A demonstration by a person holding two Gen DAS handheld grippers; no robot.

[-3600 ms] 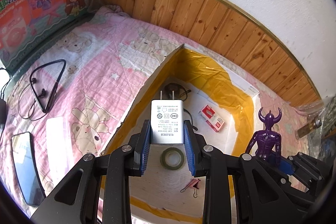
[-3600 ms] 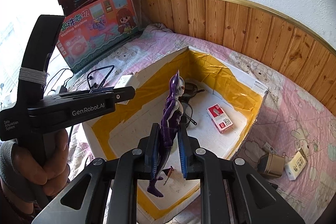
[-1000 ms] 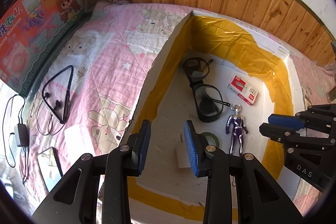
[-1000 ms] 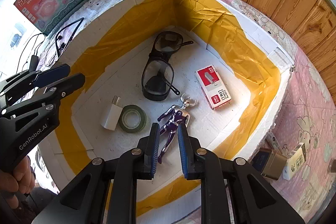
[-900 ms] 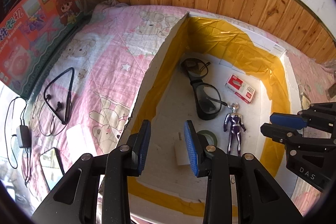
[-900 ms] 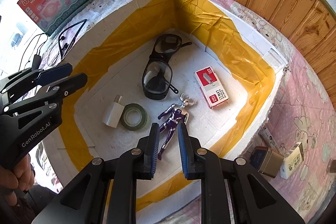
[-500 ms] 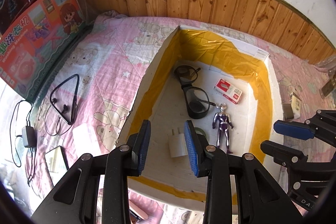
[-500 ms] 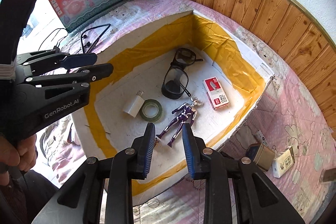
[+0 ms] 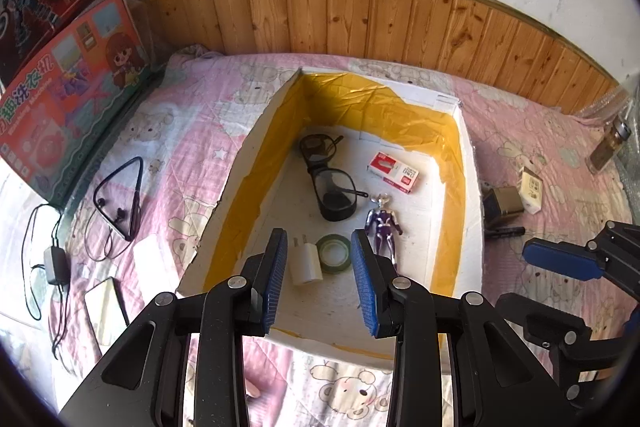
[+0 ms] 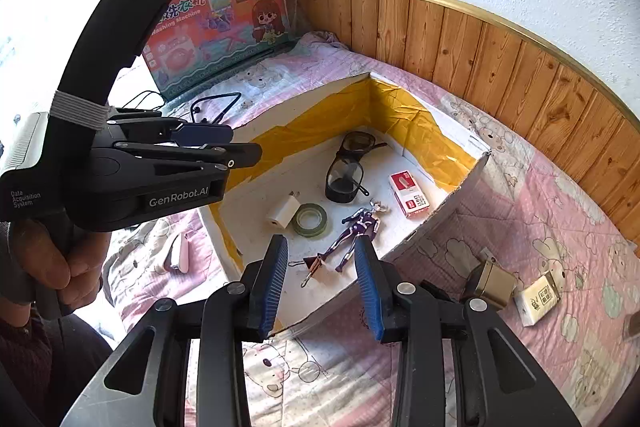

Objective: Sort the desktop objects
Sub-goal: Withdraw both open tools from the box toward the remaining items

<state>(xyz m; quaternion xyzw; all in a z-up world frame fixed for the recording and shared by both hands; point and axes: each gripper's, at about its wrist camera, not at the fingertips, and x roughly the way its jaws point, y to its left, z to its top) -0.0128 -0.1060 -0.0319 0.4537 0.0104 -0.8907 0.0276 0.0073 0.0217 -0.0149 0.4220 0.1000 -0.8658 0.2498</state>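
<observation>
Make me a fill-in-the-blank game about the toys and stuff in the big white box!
1. The purple figure lies inside the ____ box.
2. The roll of tape sits right beside the white ____.
3. The red and white packet lies nearest the ____ lined wall.
4. Both the left gripper and the right gripper hold ____.

Missing words: white; charger; yellow; nothing

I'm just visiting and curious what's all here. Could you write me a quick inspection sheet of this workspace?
Surface: pink quilt with bear print.
Job's things: foam box holds glasses, staple box, purple figure, tape roll, charger plug, binder clip.
Clutter: phone, small boxes, earphones outside.
Grippers: left gripper, right gripper open, empty; right's jaws just opened.
Cables: adapter cord.
Surroundings: wood panelling, toy cartons.
</observation>
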